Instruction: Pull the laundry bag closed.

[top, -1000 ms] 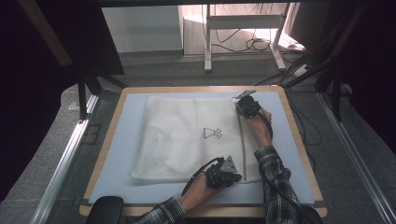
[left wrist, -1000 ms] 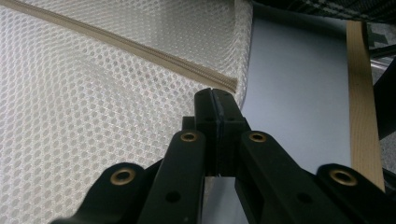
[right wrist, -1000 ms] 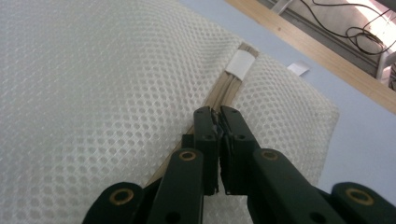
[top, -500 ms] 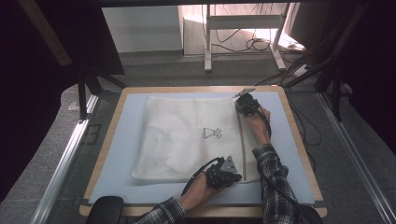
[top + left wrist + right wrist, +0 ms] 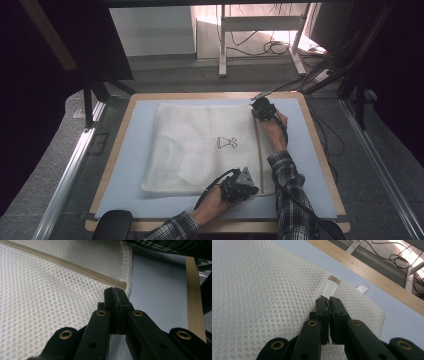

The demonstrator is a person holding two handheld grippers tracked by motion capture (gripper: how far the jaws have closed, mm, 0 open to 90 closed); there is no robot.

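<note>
Wooden-edged table (image 5: 320, 145) w/ pale blue mat (image 5: 125, 165) over nearly whole top. White mesh laundry bag (image 5: 200, 145) flat on mat, centre, covering most of it; small black print (image 5: 226, 143) right of bag's centre. Beige zipper (image 5: 258, 155) along bag's right side, running near to far. In left gripper view, same zipper (image 5: 75, 267) crossing mesh diagonally, ending just beyond jaw tips, mat (image 5: 160, 297) to right and wood edge (image 5: 193, 295) past that.

Left gripper (image 5: 241, 184) at near right corner of bag, held in hand (image 5: 217, 200) coming in from bottom edge; grey plate on top, cable trailing left. In its own view, left gripper (image 5: 115, 291) w/ jaws pressed together, tips at bag's edge by zipper end; mesh pinched or not – can't tell.

Right gripper (image 5: 263, 109) at far right corner of bag, plaid sleeve (image 5: 287, 185) behind it. In right gripper view, right gripper (image 5: 327, 301) closed narrow on zipper pull area, tips touching mesh just below white tab (image 5: 329, 288); small part caught between pads. White label (image 5: 362, 288) on mat beyond bag corner, near far wood edge (image 5: 367, 267).

Floor beyond table: cables (image 5: 270, 47), metal stand legs (image 5: 222, 40).
</note>
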